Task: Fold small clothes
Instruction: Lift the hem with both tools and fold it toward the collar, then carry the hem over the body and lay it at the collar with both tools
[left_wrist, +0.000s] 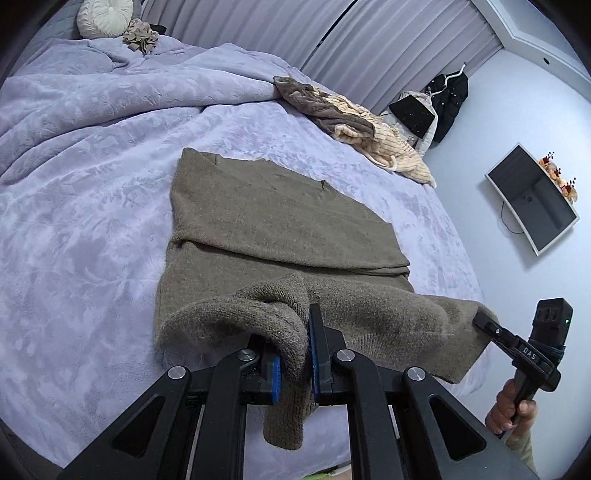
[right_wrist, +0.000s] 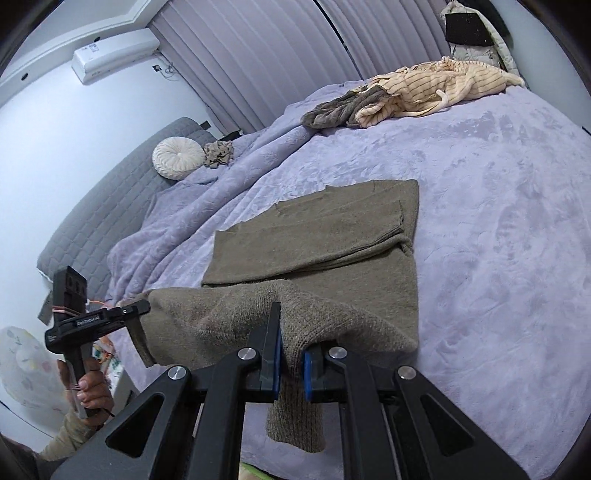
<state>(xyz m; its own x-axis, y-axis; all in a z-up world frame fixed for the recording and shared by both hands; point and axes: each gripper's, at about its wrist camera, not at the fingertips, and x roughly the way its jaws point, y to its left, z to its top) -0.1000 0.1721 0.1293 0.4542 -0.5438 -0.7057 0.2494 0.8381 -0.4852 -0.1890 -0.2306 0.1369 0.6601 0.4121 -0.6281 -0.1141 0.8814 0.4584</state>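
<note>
On the lavender bed cover (left_wrist: 92, 221), your olive-brown knit sweater (left_wrist: 280, 218) lies spread flat, its sleeves folded across the body. You hold its near hem lifted off the bed between both tools. Your left hand-held gripper (left_wrist: 295, 354) is clamped nearly closed on a bunched fold of that hem, with a flap of knit hanging down below the blue pads. Your right hand-held gripper (right_wrist: 291, 365) is pinched fully closed on the other end of the same edge, cloth trailing beneath it as well. Each wrist view shows the opposite tool biting the far corner of the hem, a hand (left_wrist: 511, 408) wrapped around its grip. Farther up the bed, well apart from the sweater, a cream striped garment (right_wrist: 443, 88) and a grey one (right_wrist: 332, 110) lie crumpled together.
</note>
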